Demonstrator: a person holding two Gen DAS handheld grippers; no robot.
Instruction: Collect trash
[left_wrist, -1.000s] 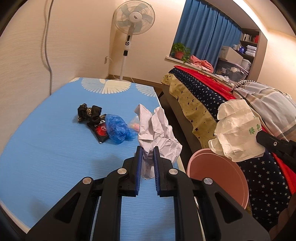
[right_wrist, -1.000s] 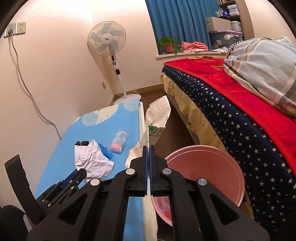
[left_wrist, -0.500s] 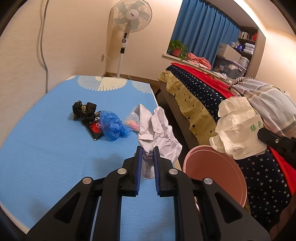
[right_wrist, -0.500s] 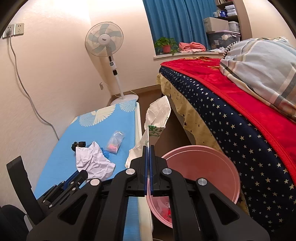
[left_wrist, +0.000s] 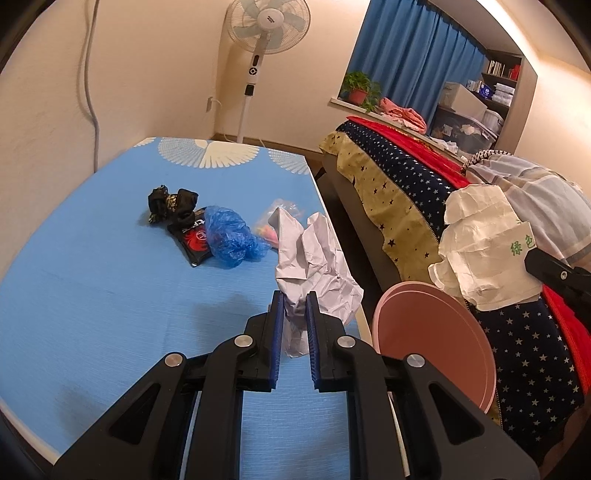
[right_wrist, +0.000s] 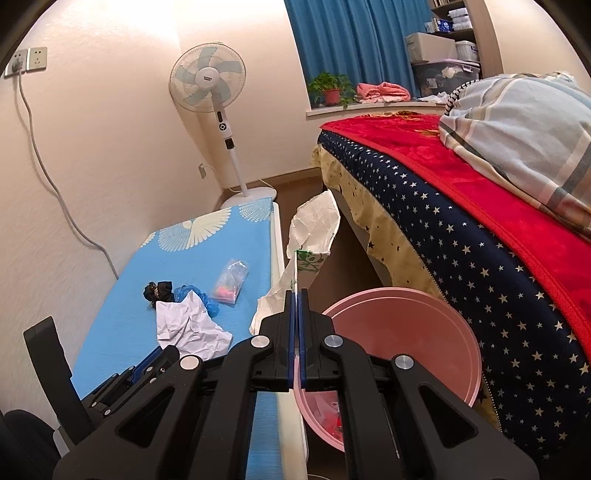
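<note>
Crumpled white paper (left_wrist: 314, 266) sits at the near right edge of the blue table (left_wrist: 92, 295), its lower end pinched in the left gripper (left_wrist: 295, 306). Right gripper (right_wrist: 296, 299) is clenched on a thin white bag w/ green print (right_wrist: 314, 225), held up over the pink bin (right_wrist: 424, 314) on the floor btwn table & bed (right_wrist: 461, 221). Blue plastic wad (left_wrist: 229, 236), black scrap (left_wrist: 170, 203) & clear packet (right_wrist: 231, 282) lie farther back on the table.
</note>
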